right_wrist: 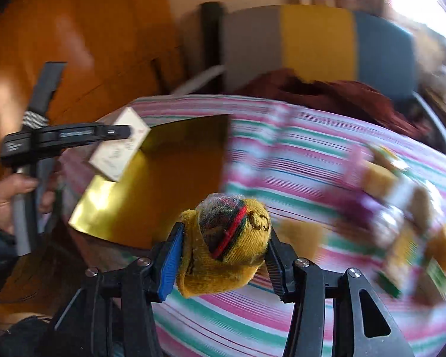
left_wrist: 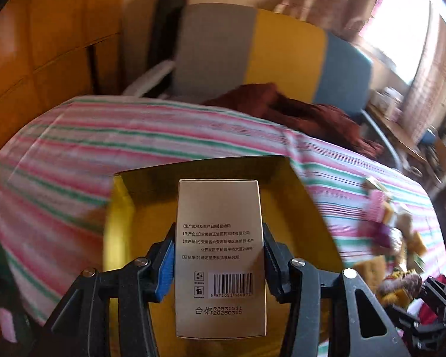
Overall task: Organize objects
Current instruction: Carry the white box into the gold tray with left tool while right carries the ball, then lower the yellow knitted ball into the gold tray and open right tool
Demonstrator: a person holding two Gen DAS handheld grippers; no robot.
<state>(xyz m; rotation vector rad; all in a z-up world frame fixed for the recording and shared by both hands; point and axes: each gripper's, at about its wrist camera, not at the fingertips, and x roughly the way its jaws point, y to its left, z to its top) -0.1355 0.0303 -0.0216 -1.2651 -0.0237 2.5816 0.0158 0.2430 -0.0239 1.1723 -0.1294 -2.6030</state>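
The left gripper (left_wrist: 218, 263) clamps a beige carton (left_wrist: 220, 253) by its long sides and holds it over the open gold tray (left_wrist: 120, 208) on the striped cloth (left_wrist: 74, 154). The right gripper (right_wrist: 223, 255) squeezes a rolled yellow sock (right_wrist: 226, 250) above the cloth, near the tray's edge; the loose pile (right_wrist: 401, 202) of small packets lies well apart to the right.

To finish well, each item should probably be lowered inside the tray walls before release, the carton laid flat along one side so the sock has room beside it. The two hands should go in turn, since they crowd the same tray.

The carton bears Chinese print, a barcode, the mark 合格 and the codes R2531511 and 20250315. The sock shows a red and green band; no brand can be read.
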